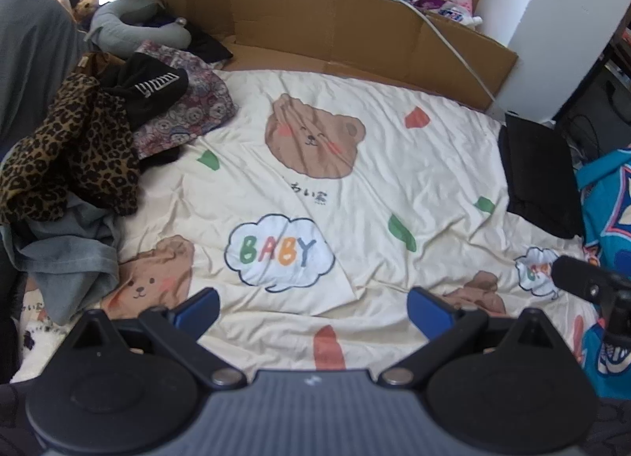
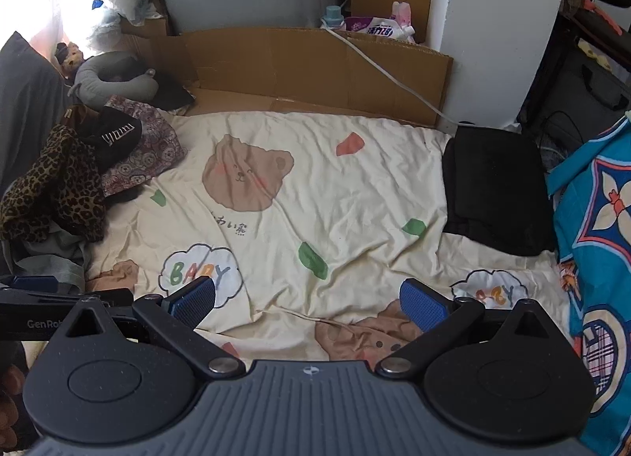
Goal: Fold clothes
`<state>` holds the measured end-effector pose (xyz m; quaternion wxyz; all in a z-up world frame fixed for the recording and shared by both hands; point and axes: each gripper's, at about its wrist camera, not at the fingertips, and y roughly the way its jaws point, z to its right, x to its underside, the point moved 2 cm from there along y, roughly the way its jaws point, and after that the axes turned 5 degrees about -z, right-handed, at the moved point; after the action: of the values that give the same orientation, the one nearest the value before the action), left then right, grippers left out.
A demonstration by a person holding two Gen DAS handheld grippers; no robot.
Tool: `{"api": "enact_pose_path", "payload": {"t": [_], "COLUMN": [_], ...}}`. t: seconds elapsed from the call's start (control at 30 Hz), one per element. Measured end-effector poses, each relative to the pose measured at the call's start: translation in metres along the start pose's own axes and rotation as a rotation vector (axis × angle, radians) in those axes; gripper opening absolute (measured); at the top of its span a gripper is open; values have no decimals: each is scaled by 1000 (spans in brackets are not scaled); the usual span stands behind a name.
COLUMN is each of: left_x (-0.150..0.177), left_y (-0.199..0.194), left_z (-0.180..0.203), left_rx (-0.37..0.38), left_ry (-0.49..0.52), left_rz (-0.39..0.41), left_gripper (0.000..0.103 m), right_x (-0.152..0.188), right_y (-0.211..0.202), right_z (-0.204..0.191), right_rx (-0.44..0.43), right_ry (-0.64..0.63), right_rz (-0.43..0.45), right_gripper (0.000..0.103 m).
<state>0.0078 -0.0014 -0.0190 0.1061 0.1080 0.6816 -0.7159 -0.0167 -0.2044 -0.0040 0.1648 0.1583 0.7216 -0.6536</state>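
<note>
Daylight enters from the upper left in both wrist views and is blown out to white there; detail near the window is lost. The cream bedsheet [image 1: 355,187] is evenly lit, with soft shadows only in its wrinkles. No hard glare. Strong fisheye bending at the edges; the cardboard panel [image 2: 315,65] curves and the corners darken. Focus is mostly sharp, slightly soft towards the rim, possibly lens blur.

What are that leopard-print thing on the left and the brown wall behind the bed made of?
The leopard-print garment looks like soft, matte, possibly fuzzy fabric: it slumps in loose folds on the clothes pile. The brown wall looks like plain corrugated cardboard: flat, dull panels with creases and cut edges, though no fluting is visible.
</note>
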Motion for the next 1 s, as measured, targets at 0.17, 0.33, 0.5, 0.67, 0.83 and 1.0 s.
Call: {"api": "enact_pose_path", "payload": {"t": [0.17,0.33,0.5,0.67,0.83,1.0], "left_x": [-3,-4,-7,-7,-8,-6], "left_y": [1,-3,-5,-12,-12,-10], "left_z": [2,4,2,4,-4,-5], "left_rx": [37,-38,-3,13,38,25], "left_ry": [21,31,4,17,-25,-15], "left_rz": [-21,13,44,69,72,67], "left_gripper": [101,98,97,93,90,91], "right_x": [1,3,-1,-5,-2,1], "right_y": [-4,-4,-10,-19,-17,-13], "right_z": [-4,2,0,4,3,4], "right_rx": [10,1,54,64,73,46], "right_ry": [-16,14,4,16,15,33], "right_rz": [34,32,89,136,145,123], "right_gripper": [103,103,102,102,102,101]}}
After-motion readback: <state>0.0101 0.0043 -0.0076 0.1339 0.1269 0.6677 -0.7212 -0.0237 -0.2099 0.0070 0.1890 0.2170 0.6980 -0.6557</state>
